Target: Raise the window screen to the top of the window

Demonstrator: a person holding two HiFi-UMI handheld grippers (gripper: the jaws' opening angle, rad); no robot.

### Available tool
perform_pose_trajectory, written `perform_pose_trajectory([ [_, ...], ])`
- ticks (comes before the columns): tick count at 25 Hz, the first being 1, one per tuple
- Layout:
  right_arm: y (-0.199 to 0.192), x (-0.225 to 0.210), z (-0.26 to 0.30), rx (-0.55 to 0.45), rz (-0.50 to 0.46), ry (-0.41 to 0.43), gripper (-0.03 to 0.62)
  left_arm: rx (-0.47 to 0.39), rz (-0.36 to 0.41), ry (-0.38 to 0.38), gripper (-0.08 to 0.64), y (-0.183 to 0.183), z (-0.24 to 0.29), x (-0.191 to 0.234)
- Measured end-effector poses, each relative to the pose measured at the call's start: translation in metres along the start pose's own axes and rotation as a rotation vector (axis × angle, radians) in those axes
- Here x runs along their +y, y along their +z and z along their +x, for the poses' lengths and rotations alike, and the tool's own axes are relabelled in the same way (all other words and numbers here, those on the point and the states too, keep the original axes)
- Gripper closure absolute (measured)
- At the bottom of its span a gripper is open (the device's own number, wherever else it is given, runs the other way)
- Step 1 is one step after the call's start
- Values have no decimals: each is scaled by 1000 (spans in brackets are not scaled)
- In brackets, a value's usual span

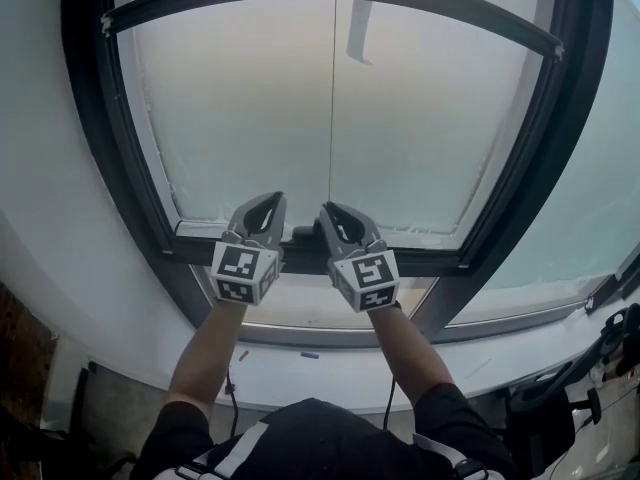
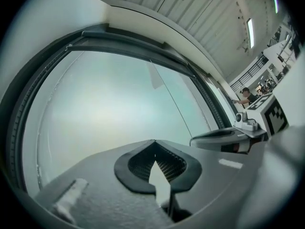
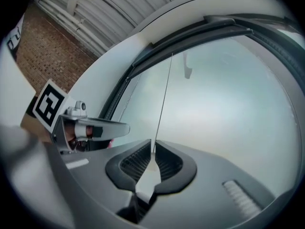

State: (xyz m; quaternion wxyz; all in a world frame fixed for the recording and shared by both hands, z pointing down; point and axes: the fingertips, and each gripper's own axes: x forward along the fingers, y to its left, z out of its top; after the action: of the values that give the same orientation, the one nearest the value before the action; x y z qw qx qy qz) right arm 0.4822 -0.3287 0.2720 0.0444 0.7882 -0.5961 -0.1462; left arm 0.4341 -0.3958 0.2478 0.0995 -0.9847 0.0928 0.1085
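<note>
Pale daylight comes through a dark window frame [image 1: 100,138] whose opening is covered by the window screen [image 1: 240,108], a milky sheet reaching from well above both tongs down to the crossbar [image 1: 440,261] just behind them. A thin cord [image 1: 332,98] hangs down the middle of the screen and runs straight into the right tongs [image 1: 335,213], whose jaws are all but closed and pinch it at their tips. The left tongs [image 1: 268,206] sit just beside them, the cord passing on their right; their jaw tips meet and hold nothing. The step in hand looks like hauling on the cord, with the screen apparently not yet raised. Next, the left tongs probably need to open and take the cord close by the right pair, so the pull can go hand over hand without letting it slip.
</note>
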Motion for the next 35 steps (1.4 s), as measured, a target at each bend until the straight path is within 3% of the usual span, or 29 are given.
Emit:
perform_pose_trajectory([
  [6, 45, -11, 13, -52, -28, -7, 560, 20, 17, 2, 557, -7, -2, 0],
  [13, 82, -17, 20, -120, -53, -18, 559, -22, 6, 37, 557, 1, -4, 9],
  [21, 138, -26, 28, -195, -98, -46, 558, -18, 24, 15, 557, 7, -6, 3],
  [31, 163, -30, 28, -220, -117, -70, 557, -31, 17, 0, 557, 15, -10, 4],
  [35, 154, -33, 16, -252, -109, -110, 480, -13, -13, -23, 557, 10, -14, -5],
])
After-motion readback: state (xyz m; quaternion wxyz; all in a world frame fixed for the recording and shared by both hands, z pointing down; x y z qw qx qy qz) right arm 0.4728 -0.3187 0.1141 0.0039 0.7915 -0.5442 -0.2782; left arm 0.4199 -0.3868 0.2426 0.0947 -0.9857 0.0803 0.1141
